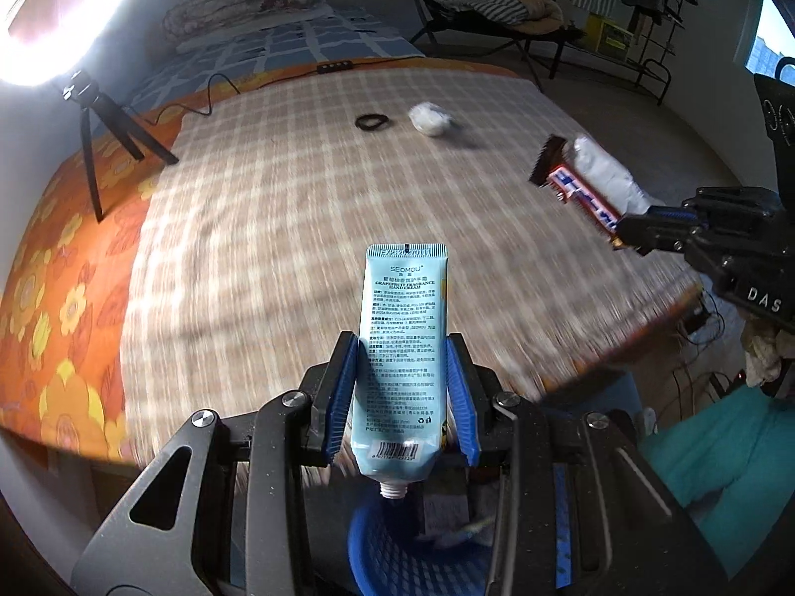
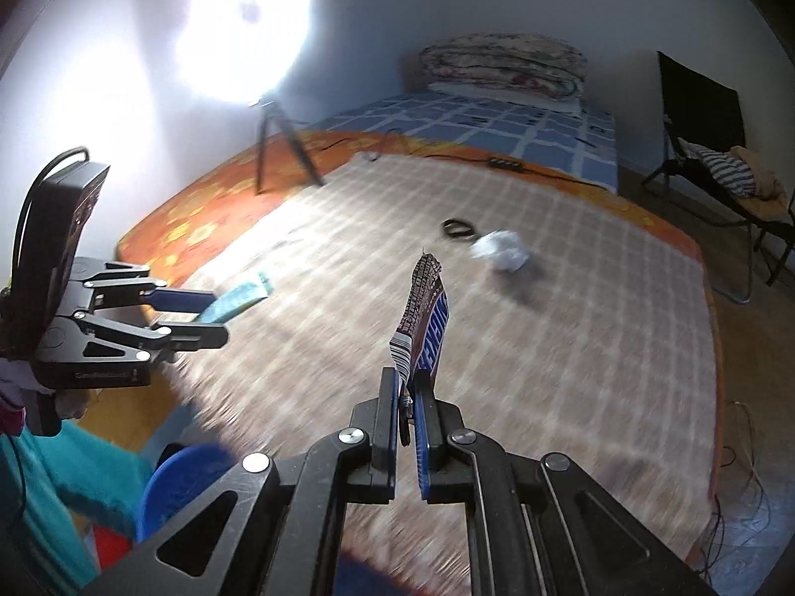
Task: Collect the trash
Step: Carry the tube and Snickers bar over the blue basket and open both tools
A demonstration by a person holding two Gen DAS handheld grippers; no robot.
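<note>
My left gripper (image 1: 402,347) is shut on a light blue hand cream tube (image 1: 402,328), its open nozzle pointing back down over a blue mesh bin (image 1: 397,551). It also shows in the right wrist view (image 2: 218,315) with the tube (image 2: 238,298). My right gripper (image 2: 406,377) is shut on a torn Snickers wrapper (image 2: 425,318), held above the bed; it also shows in the left wrist view (image 1: 631,233) with the wrapper (image 1: 581,184). A crumpled white paper ball (image 1: 430,118) (image 2: 502,248) and a black hair tie (image 1: 372,121) (image 2: 457,227) lie on the checked bed cover (image 1: 278,228).
A ring light on a black tripod (image 1: 97,119) stands on the bed's left side. A power strip (image 1: 335,67) with its cable lies at the cover's far edge. A folding chair with clothes (image 1: 497,10) stands beyond the bed. The blue bin (image 2: 174,486) sits below the bed's near edge.
</note>
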